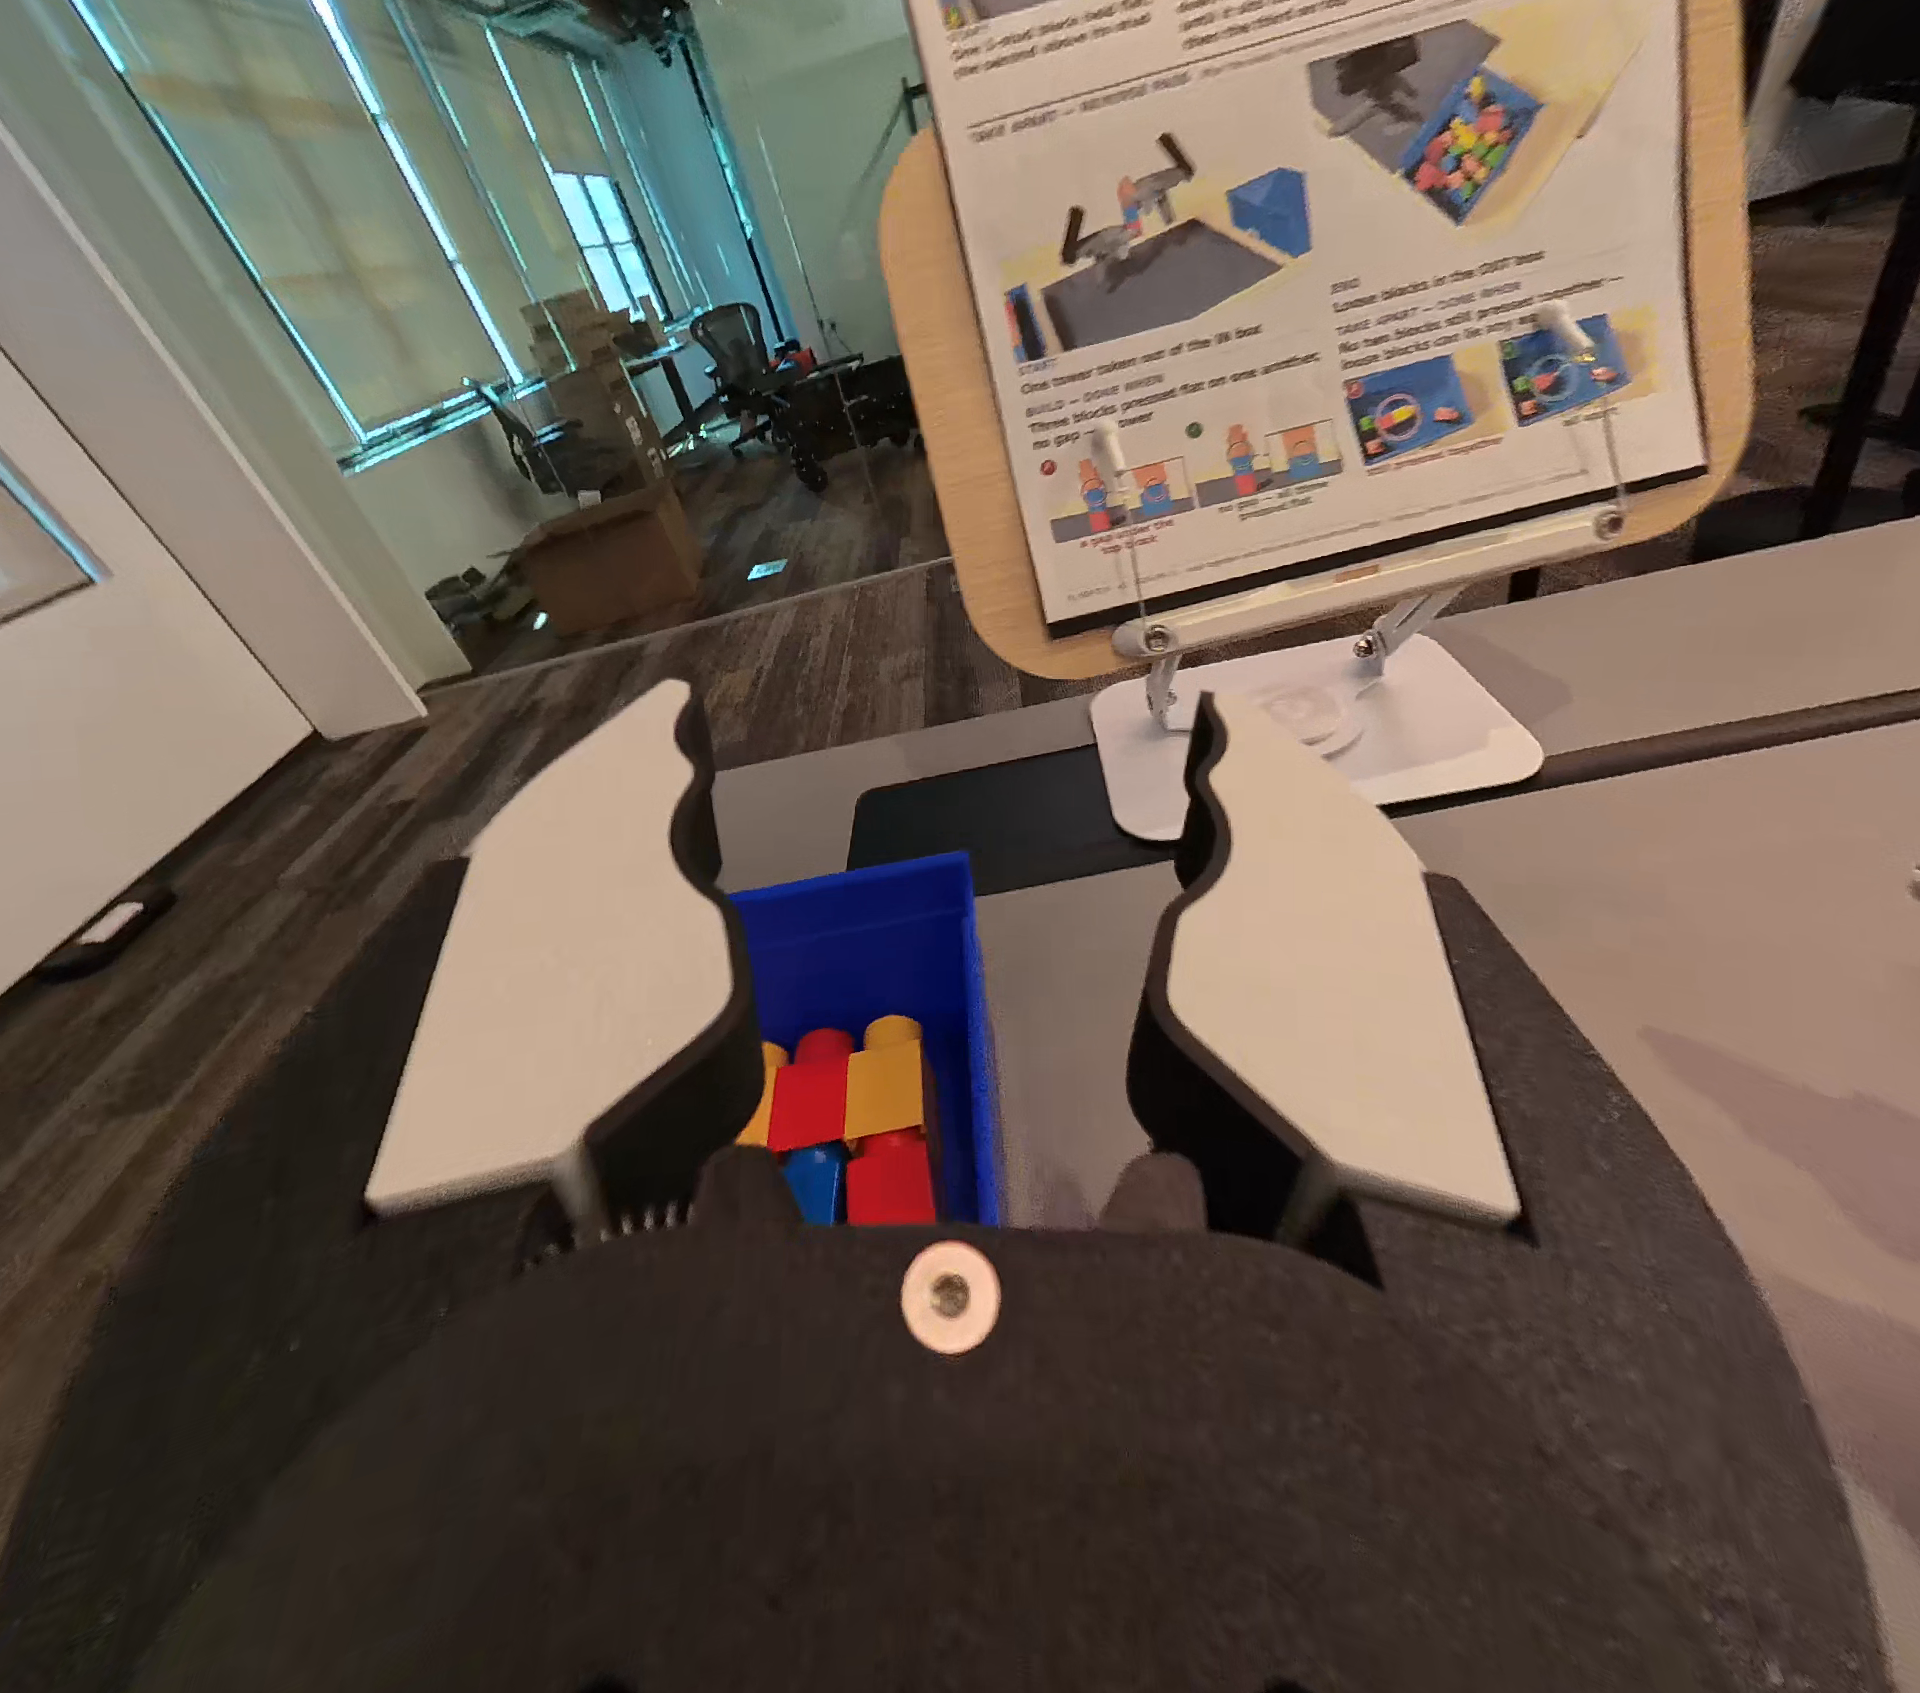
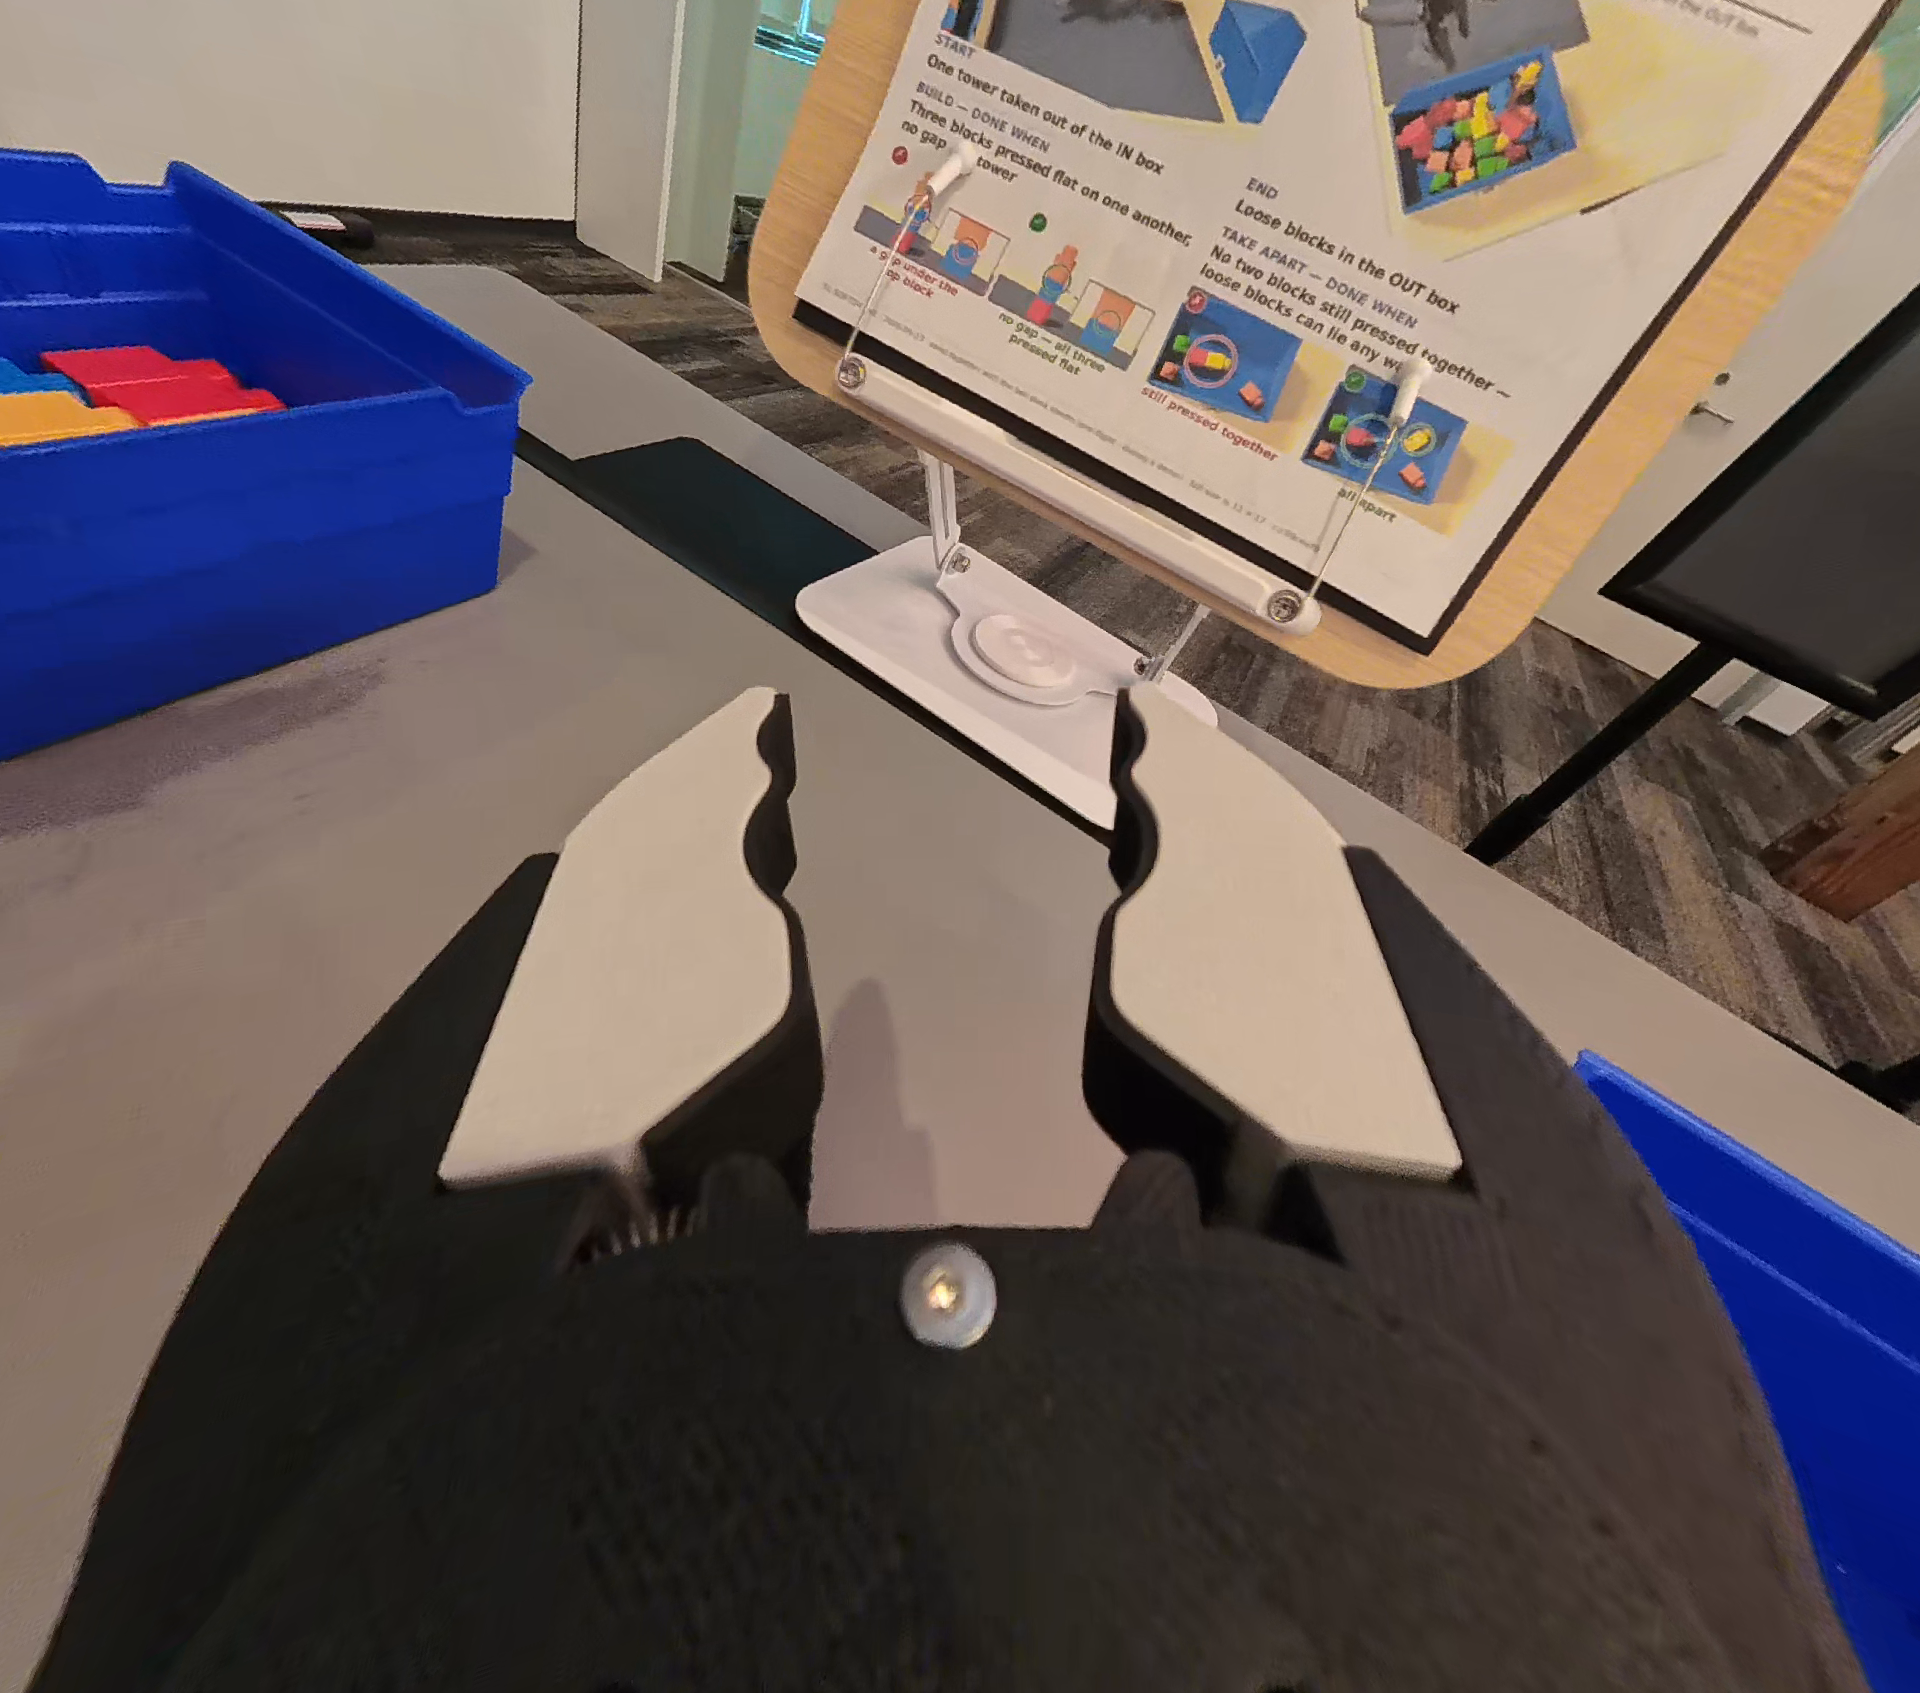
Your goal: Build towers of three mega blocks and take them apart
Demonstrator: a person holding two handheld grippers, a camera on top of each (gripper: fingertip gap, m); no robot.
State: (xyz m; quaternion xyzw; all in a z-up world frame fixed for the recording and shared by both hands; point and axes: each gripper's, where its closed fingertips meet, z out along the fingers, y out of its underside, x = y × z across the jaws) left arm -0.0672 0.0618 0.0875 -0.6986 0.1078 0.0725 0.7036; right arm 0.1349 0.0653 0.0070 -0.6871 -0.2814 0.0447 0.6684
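Left hand-held gripper (image 1: pixel 951 750) is hovering released, empty, over the blue bin (image 1: pixel 862 926) holding the blocks (image 1: pixel 842 1113). Right hand-held gripper (image 2: pixel 951 744) is idling released above tabletop (image 2: pixel 312 812). Advice: be lowering squarely onto one tower.

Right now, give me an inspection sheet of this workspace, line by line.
Surface: grey table, dark mat at its far edge.
Job's things: red, yellow and blue blocks in a blue bin; second blue bin's corner at right.
Clutter: instruction sheet on a white stand.
Grippers: left gripper open, empty; right gripper open, empty.
Cables: nothing seen.
Surroundings: office chairs, cardboard boxes, windows.
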